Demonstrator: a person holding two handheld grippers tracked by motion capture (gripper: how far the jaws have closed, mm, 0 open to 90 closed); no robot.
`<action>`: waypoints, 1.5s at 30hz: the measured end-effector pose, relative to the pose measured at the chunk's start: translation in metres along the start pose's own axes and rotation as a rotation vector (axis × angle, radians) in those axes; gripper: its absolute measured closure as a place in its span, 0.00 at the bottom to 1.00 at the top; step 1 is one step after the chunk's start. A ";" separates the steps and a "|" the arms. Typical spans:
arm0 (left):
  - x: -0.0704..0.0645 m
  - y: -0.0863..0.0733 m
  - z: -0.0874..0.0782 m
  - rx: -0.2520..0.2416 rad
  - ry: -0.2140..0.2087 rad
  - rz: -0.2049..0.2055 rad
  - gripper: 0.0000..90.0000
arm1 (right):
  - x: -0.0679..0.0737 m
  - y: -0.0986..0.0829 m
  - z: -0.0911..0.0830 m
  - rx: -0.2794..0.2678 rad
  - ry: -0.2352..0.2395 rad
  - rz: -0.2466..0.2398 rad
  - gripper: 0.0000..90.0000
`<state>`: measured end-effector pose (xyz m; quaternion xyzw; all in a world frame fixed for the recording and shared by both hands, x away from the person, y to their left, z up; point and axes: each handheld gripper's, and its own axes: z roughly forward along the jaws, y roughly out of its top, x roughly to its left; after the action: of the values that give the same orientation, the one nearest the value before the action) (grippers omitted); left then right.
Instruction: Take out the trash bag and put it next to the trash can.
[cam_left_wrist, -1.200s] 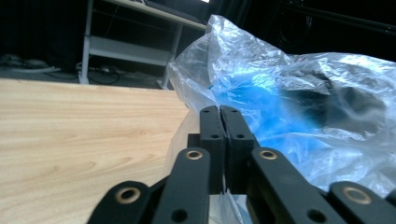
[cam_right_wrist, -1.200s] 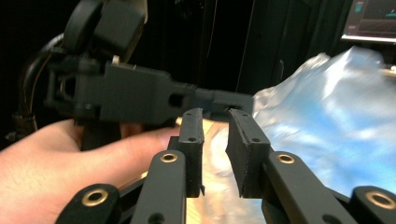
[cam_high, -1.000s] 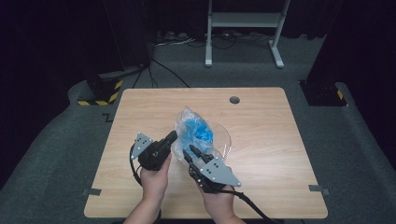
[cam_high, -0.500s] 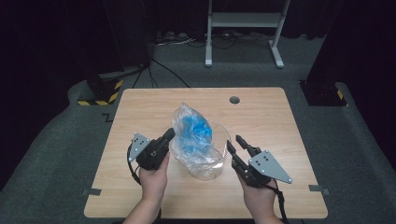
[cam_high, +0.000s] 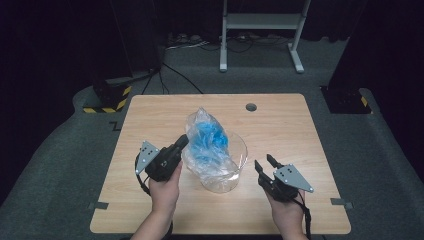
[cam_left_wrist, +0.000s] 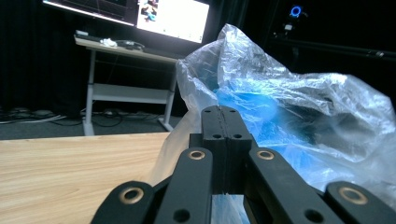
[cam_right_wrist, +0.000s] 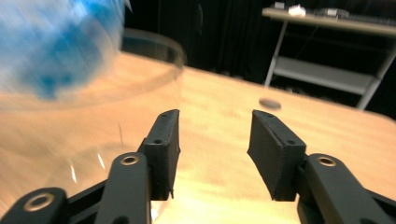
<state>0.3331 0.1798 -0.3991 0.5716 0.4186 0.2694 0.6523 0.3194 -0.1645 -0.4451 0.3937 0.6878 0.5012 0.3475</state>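
Observation:
A clear plastic bag (cam_high: 207, 145) holding something blue stands in a clear round bowl (cam_high: 244, 150) at the middle of the wooden table (cam_high: 290, 130). The bag leans left. My left gripper (cam_high: 183, 140) is at the bag's left side, shut on its film. In the left gripper view the jaws (cam_left_wrist: 224, 122) are pressed together with the crinkled bag (cam_left_wrist: 289, 107) rising behind them. My right gripper (cam_high: 264, 164) is open to the right of the bowl, apart from it, with nothing between its jaws. The right gripper view has the open gripper (cam_right_wrist: 214, 140), the bowl's rim (cam_right_wrist: 159, 46) and the blurred bag (cam_right_wrist: 51, 42).
A small round hole (cam_high: 251, 107) is in the table near its far edge. Beyond the table stand a white-framed stand (cam_high: 260, 30), floor cables (cam_high: 175, 75) and a yellow-black striped block (cam_high: 107, 100). A lit screen (cam_left_wrist: 173, 18) is in the left gripper view.
My right gripper left the bag and moved right and toward the front edge, now open. The left gripper stayed at the bag, which sits a little more upright.

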 end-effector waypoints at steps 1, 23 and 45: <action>0.000 0.000 0.000 0.000 0.000 0.000 1.00 | -0.002 -0.004 0.002 0.019 0.004 0.004 0.57; -0.014 0.040 -0.030 -0.202 -0.064 0.051 1.00 | -0.016 -0.025 0.018 0.119 0.006 0.083 0.52; 0.024 0.061 -0.061 -0.259 0.041 0.058 1.00 | -0.018 -0.028 0.020 0.132 0.009 0.106 0.51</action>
<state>0.3012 0.2435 -0.3450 0.4888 0.3769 0.3518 0.7038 0.3398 -0.1770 -0.4758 0.4492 0.6992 0.4740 0.2908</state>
